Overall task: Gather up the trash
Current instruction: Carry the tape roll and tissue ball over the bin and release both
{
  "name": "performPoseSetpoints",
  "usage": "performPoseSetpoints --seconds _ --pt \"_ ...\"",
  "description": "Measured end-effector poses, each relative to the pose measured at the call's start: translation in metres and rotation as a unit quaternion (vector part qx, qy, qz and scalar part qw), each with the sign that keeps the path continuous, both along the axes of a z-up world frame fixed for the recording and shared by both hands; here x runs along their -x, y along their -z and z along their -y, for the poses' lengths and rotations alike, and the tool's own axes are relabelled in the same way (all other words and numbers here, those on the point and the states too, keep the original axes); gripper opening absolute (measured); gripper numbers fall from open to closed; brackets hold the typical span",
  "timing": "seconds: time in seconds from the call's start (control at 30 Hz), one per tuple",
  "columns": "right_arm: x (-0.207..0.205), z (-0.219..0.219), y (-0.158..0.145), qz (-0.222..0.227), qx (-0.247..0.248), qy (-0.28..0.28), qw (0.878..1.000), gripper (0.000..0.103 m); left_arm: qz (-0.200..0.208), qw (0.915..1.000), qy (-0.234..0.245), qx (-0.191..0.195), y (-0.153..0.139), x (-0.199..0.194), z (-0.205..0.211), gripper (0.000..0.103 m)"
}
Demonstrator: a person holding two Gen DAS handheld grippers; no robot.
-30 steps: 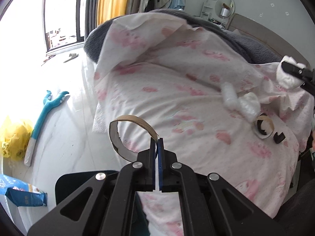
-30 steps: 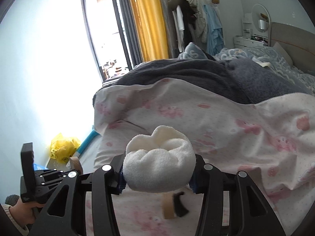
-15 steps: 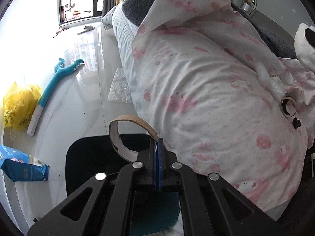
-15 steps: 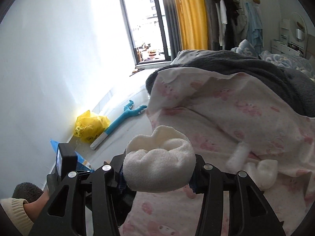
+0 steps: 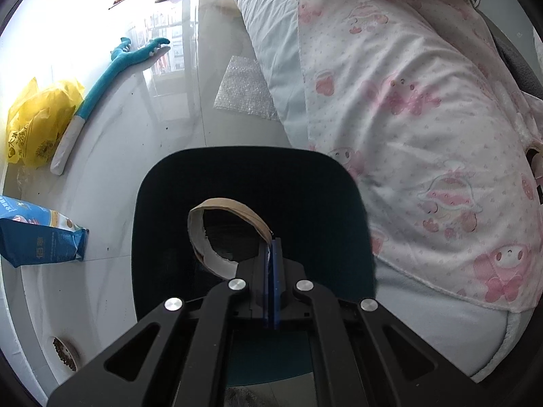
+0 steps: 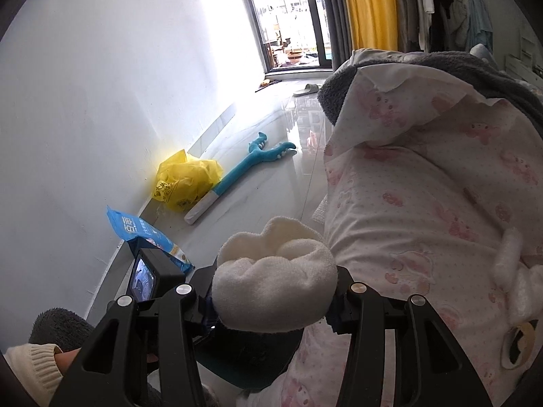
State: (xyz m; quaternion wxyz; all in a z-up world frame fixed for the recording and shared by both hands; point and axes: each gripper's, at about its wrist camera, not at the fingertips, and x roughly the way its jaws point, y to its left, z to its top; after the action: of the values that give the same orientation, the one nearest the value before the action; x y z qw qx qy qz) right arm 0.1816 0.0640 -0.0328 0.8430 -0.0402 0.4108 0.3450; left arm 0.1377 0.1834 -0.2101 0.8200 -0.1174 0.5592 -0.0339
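Note:
My left gripper [image 5: 270, 247] is shut on the edge of a brown cardboard tape ring [image 5: 217, 234], which hangs right over the dark mouth of a teal bin [image 5: 339, 210] on the floor beside the bed. My right gripper [image 6: 275, 291] is shut on a white wad of soft cloth [image 6: 275, 271], held above the bed's edge and the floor. Below it in the right wrist view, the left gripper's body with its small screen [image 6: 144, 276] shows over the teal bin [image 6: 244, 356]. On the pink-printed sheet [image 6: 424, 203] lie more white wads [image 6: 512, 271] and a tape roll [image 6: 519, 342].
On the glossy floor along the wall lie a yellow plastic bag [image 5: 37, 125], a teal toy stick [image 5: 101, 84], a blue packet [image 5: 34, 234] and a small bowl [image 5: 64, 352]. A bubble-wrap piece [image 5: 244, 91] lies by the bed. A hand in a cream sleeve [image 6: 30, 366] holds the left gripper.
Both grippers swung away from the bed top toward the floor side. The left one sank until the tape ring hangs over the bin. The right still carries the white wad.

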Motion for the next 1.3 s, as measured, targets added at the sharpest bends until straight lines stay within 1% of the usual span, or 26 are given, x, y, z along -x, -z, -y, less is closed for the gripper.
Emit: performPoseSetpoints --seconds 0.17,0.23,0.27,0.3,0.37,0.43,0.5,0.53,0.6,0.77,0.9,1.03,1.2,1.3 --pt "0.002 -0.019 0.009 -0.011 0.009 -0.013 1.000 0.049 -0.032 0.9995 0.000 0.000 0.015 0.006 -0.010 0.003" --pt "0.002 -0.026 0.013 -0.016 0.013 -0.015 1.000 0.049 -0.038 0.9992 0.000 -0.009 0.018 0.010 -0.013 0.006" --pt "0.001 -0.027 0.015 -0.018 0.014 -0.015 1.000 0.049 -0.040 0.9991 -0.001 -0.012 0.018 0.012 -0.015 0.020" --pt "0.000 -0.030 0.018 -0.021 0.017 -0.015 1.000 0.049 -0.039 0.9992 -0.005 -0.013 0.018 0.012 -0.017 0.037" --pt "-0.002 -0.036 0.026 -0.032 0.021 -0.014 0.999 0.049 -0.029 0.9994 -0.012 -0.013 0.014 0.016 -0.023 0.055" --pt "-0.004 -0.042 0.033 -0.042 0.025 -0.014 0.999 0.049 -0.020 0.9996 -0.017 -0.012 0.009 0.020 -0.030 0.058" --pt "-0.005 -0.048 0.038 -0.050 0.028 -0.014 0.998 0.049 -0.011 0.9995 -0.024 -0.016 0.002 0.023 -0.036 0.065" --pt "-0.005 -0.052 0.041 -0.052 0.031 -0.015 0.998 0.049 -0.004 0.9994 -0.028 -0.018 -0.002 0.025 -0.038 0.066" --pt "-0.005 -0.057 0.045 -0.057 0.035 -0.016 0.998 0.049 0.008 0.9991 -0.035 -0.025 -0.010 0.028 -0.043 0.072" --pt "-0.005 -0.068 0.062 -0.072 0.053 -0.016 0.996 0.049 0.042 0.9965 -0.053 -0.049 -0.029 0.037 -0.054 0.082" --pt "-0.008 -0.073 0.080 -0.089 0.069 -0.010 0.994 0.049 0.071 0.9931 -0.078 -0.053 -0.046 0.043 -0.069 0.089" --pt "-0.008 -0.083 0.106 -0.112 0.095 -0.009 0.989 0.049 0.109 0.9867 -0.100 -0.067 -0.067 0.052 -0.081 0.091" --pt "-0.005 -0.095 0.133 -0.134 0.120 -0.015 0.984 0.049 0.163 0.9784 -0.103 -0.074 -0.094 0.064 -0.089 0.095" --pt "-0.002 -0.102 0.145 -0.145 0.136 -0.019 0.980 0.049 0.187 0.9746 -0.103 -0.069 -0.108 0.072 -0.093 0.095"
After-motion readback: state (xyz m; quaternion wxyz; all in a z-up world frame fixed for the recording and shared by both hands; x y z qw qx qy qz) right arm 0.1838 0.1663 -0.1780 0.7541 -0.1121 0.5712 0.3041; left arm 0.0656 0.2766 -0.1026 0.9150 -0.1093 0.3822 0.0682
